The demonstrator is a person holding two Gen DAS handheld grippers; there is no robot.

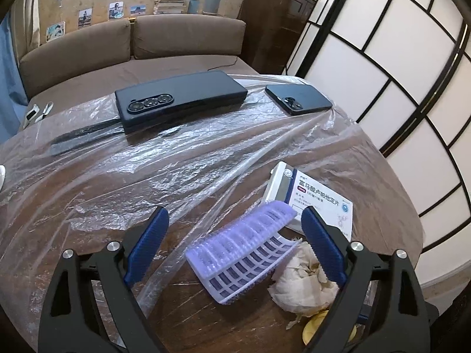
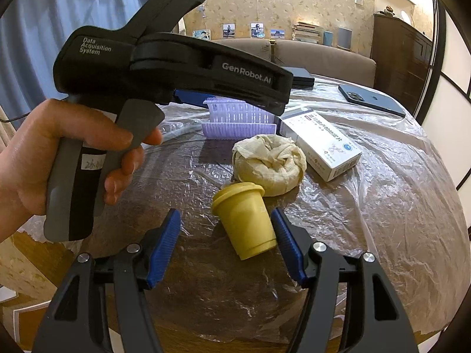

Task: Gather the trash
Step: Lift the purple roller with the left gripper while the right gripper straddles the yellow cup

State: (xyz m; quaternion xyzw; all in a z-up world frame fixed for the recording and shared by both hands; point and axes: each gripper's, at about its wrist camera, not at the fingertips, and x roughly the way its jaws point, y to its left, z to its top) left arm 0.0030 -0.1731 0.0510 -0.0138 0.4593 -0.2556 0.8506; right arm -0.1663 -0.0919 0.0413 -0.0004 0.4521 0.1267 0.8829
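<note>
Lilac slotted plastic tray point(image 1: 247, 250) folded, crumpled tissue wad point(image 2: 269, 164), yellow cup point(image 2: 245, 220) toppled; both grippers' fingers released.

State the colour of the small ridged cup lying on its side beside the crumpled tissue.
The cup is plain mustard yellow, seen best in the right wrist view.

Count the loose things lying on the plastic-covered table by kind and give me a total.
Phones: 2, a black foldable and a dark blue one
Purple plastic trays: 1
Medicine boxes: 1
Crumpled paper wads: 1
Yellow cups: 1
Total: 6
</note>
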